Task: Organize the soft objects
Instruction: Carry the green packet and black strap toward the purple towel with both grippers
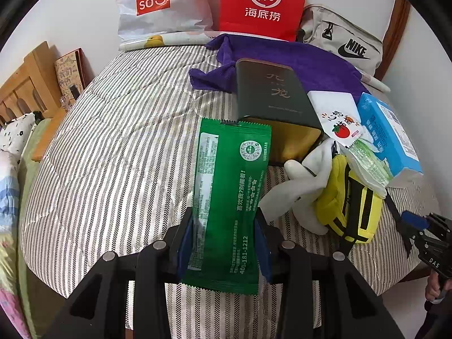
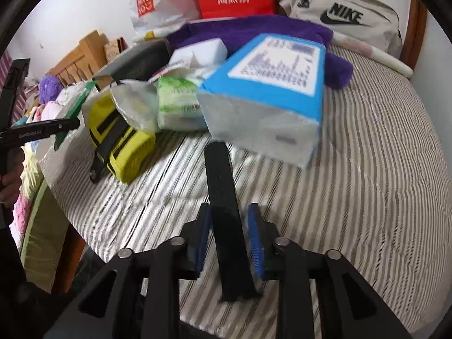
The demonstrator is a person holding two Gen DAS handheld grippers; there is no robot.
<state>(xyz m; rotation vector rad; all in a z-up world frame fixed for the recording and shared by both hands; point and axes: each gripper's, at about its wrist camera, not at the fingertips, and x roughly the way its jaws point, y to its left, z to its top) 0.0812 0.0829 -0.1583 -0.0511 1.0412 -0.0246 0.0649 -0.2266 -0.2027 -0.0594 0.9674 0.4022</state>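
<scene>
My left gripper [image 1: 224, 236] is shut on a long green packet [image 1: 228, 197], held upright above the striped bedspread [image 1: 113, 147]. My right gripper [image 2: 230, 234] is shut on a black strap [image 2: 223, 197] that runs forward under the blue tissue pack [image 2: 271, 84]. The yellow-and-black pouch [image 1: 350, 200] lies beside a white plush toy [image 1: 302, 186], with a green-white tissue packet [image 1: 367, 163] on it. The pouch [image 2: 118, 138] also shows left in the right wrist view. The right gripper [image 1: 409, 226] shows at the left view's right edge.
A dark green tin box [image 1: 271, 99] lies on a purple towel [image 1: 296, 59]. A red Hi bag [image 1: 262, 2], a Miniso bag [image 1: 155, 8] and a Nike bag [image 1: 347, 42] stand against the wall. A wooden headboard [image 1: 25, 87] is at the left.
</scene>
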